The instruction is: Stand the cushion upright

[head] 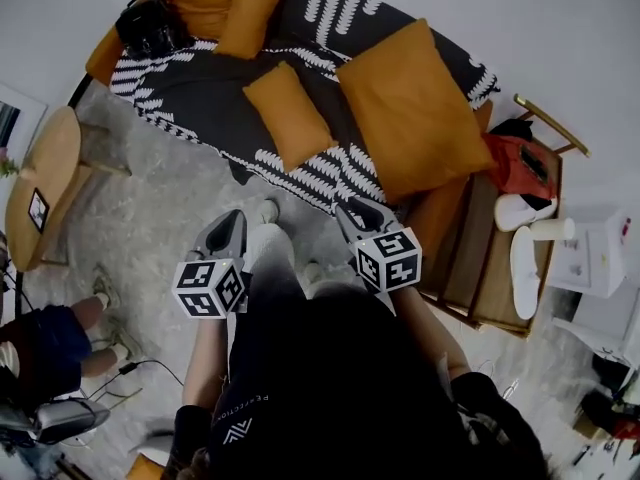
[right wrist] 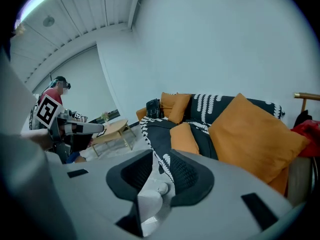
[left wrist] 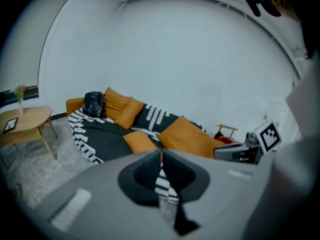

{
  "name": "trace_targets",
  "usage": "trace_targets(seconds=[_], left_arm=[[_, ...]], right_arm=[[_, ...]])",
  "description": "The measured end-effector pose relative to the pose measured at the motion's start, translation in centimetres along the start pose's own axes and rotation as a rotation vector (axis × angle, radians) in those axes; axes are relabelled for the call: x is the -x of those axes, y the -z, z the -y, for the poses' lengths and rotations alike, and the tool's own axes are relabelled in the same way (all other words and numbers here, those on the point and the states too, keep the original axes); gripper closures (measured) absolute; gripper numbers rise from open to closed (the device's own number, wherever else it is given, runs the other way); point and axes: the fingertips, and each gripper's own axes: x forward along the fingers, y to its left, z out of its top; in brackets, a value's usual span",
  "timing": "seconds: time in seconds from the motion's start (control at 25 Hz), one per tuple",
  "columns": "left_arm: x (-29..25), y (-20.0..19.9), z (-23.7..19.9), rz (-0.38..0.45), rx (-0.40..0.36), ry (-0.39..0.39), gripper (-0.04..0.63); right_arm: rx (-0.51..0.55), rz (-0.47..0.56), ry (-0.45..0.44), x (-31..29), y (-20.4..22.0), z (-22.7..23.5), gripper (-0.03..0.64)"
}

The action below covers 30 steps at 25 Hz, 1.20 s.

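The person stands at the sofa's front edge, both claws held out low and pointing down at it. The left claw point(head: 236, 218) is clenched, its tips together with nothing in them. The right claw point(head: 352, 210) stands a little parted and is also empty. Neither touches anything yet.

Just past them, on the sofa point(head: 200, 98), a small cushion point(head: 288, 116) lies flat on the striped cover. Beside it, towards the right end, a big cushion point(head: 410, 108) rests on a slant, nearest the right claw. At the far end two more cushions point(head: 215, 3) already lean up against the back, next to a black bag point(head: 152, 26).

This looks like the approach, before any grasp. Which cushion is meant I cannot tell. Either way, the next move calls for the left claw to open, both claws to reach in and take an edge, then tip the cushion up so that it leans on the back.
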Motion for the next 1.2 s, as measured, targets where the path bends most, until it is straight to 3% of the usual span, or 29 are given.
trace_targets(seconds=[0.32,0.64,1.2], left_arm=[[-8.6,-3.6,-3.0,-0.07,-0.08,0.108,0.58],[-16.0,-6.0,-7.4,-0.143,-0.141,0.204,0.569],[-24.5,-2.3,-13.9,-0.337,-0.178,0.329,0.563]], right_arm=[[-0.124,-0.03,0.091,-5.8,-0.6,4.7,0.442],[-0.209,-0.073,0.168,-14.1,-0.9,8.3,0.42],[-0.364,-0.225,0.276,-25.1,4.3,13.9,0.379]])
